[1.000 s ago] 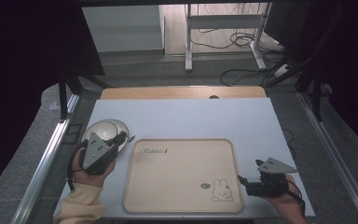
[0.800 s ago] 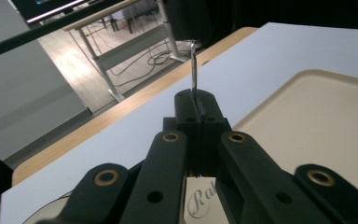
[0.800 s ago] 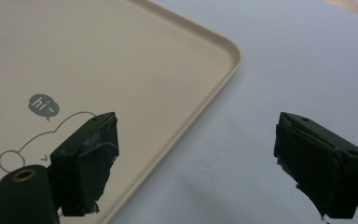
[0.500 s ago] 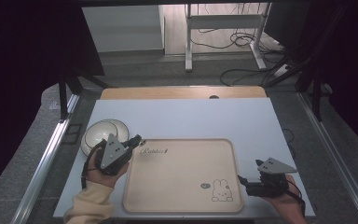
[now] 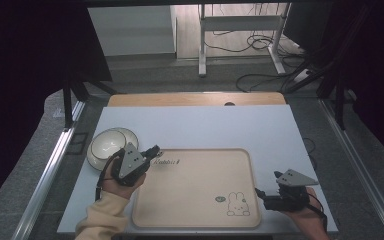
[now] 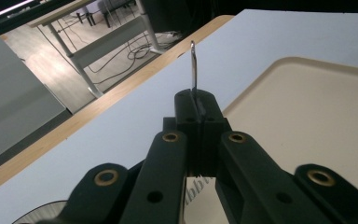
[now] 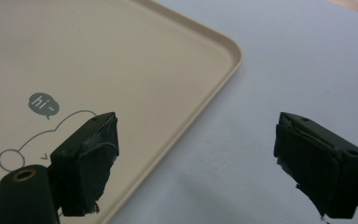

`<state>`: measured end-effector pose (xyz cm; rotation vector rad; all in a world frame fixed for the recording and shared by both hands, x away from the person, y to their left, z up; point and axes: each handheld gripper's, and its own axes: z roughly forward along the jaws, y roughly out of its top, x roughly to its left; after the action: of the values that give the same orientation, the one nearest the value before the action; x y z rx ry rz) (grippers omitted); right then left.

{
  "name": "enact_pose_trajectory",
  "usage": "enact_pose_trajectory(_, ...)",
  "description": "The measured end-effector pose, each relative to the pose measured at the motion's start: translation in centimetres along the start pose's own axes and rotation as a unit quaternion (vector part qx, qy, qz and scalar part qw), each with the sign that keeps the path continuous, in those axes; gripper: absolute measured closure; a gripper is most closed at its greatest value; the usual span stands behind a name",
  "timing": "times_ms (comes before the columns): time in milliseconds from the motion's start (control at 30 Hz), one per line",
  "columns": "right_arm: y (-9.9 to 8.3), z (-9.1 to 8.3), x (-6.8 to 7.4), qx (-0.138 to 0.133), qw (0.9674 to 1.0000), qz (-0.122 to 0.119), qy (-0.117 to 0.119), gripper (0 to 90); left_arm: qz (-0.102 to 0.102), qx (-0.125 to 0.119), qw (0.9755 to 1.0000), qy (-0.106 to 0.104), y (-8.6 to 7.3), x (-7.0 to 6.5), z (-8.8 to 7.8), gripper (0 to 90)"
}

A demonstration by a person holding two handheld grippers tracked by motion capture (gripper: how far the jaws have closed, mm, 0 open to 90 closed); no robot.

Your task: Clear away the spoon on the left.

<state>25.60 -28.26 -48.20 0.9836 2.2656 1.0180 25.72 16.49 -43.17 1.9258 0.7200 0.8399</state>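
Note:
My left gripper (image 5: 152, 151) hovers at the far left corner of the beige tray (image 5: 195, 170), held by a hand in a yellow sleeve. Its jaws are shut on a thin metal utensil (image 6: 193, 65) that sticks out past the tips (image 6: 198, 100), seen edge-on; whether it is a spoon or a fork I cannot tell. A white bowl (image 5: 107, 144) rests on a plate just left of that gripper. At the tray's right rim (image 7: 205, 100) my right gripper (image 7: 196, 149) stands open with nothing between its pads, low over the table (image 5: 260, 192).
The tray has a rabbit drawing (image 5: 237, 205) near its front right corner and lettering at its far left. The white table (image 5: 205, 125) ends in a wooden strip (image 5: 195, 98) at the back. A desk frame and cables (image 5: 240, 45) stand on the floor beyond.
My left gripper has moved right from over the bowl to the tray's far left corner, a little lower, still shut on the utensil. The right gripper has kept still.

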Motion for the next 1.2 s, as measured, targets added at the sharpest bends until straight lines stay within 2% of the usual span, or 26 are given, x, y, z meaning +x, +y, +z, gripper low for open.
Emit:
enact_pose_trajectory(300, 0.0, 0.0, 0.0, 0.000, 1.0000, 0.000, -0.001, 14.1, 0.005, 0.006, 0.9999, -0.006, -0.2, -0.3, 0.9, 90.0)
enact_pose_trajectory(700, -0.1, 0.0, 0.0, 0.001, 1.0000, -0.001, -0.001, 14.2, 0.011, 0.020, 0.9997, -0.003, -1.0, -0.2, 1.3, 90.0)
enact_pose_trajectory(933, -0.1, 0.0, 0.0, 0.002, 1.0000, -0.002, -0.001, 14.1, 0.025, 0.038, 0.9989, -0.005, -1.6, -0.5, 1.8, 90.0)
enact_pose_trajectory(1200, -0.1, 0.0, 0.0, 0.003, 1.0000, -0.002, -0.001, 14.1, 0.030, 0.045, 0.9985, -0.007, -1.9, -0.8, 2.0, 90.0)
